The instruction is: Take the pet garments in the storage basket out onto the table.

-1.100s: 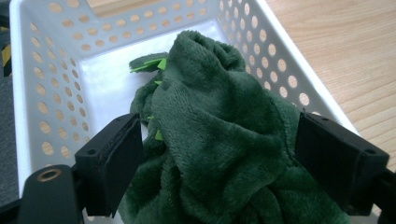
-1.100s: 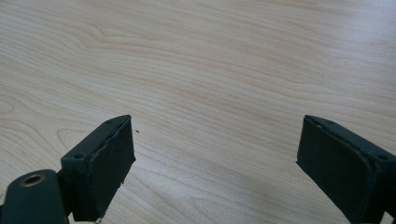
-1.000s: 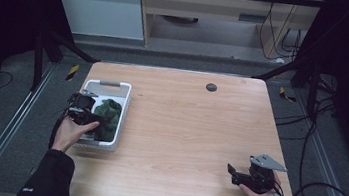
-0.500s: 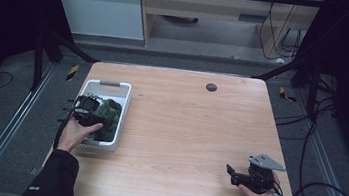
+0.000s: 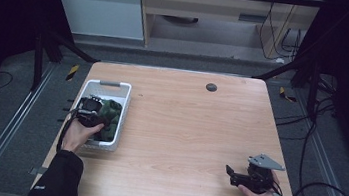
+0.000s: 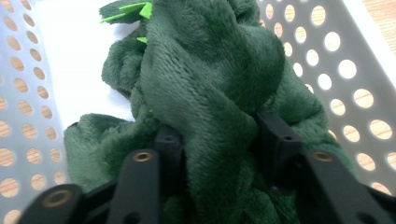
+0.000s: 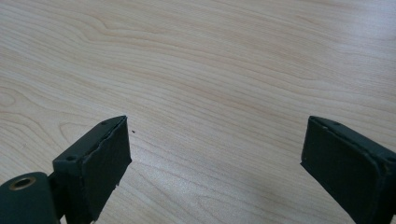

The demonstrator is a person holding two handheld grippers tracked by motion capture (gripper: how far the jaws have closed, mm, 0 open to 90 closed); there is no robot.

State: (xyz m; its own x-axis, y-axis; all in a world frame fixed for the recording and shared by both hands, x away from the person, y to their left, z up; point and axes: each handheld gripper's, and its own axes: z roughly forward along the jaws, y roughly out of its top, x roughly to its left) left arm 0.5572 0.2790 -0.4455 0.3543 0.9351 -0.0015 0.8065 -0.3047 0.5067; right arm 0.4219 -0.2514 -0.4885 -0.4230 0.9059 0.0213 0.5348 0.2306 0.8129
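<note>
Two grippers, high view: the left gripper (image 5: 91,110) sits inside the white basket (image 5: 122,102), which stands at the left edge of the desk (image 5: 188,130); the right gripper (image 5: 246,176) rests far from the basket, near the desk's front right corner.
Basket contents, high view: a dark green plush cloth (image 5: 111,113) lies heaped in the basket, against its right wall; some white floor shows at the far end, by the grey handle.
Other things, high view: a small dark round disc (image 5: 211,87) lies well beyond the basket, toward the far edge of the desk.
Left gripper view: the jaws are clenched around a thick fold of the green plush cloth (image 6: 205,93), one jaw on each side of it; the perforated basket (image 6: 336,74) walls rise on both sides, so the cloth is down inside it.
Detail, left gripper view: a few bright green felt spikes (image 6: 135,9) stick out at the cloth's far end, above the white basket floor.
Right gripper view: the jaws stand spread wide with nothing between them, above bare desk (image 7: 224,70) wood.
Progress: the grasp looks made, and the cloth has not left the basket.
Left to do: judging from this, lifting it clear of the basket walls and setting it on the desk.
</note>
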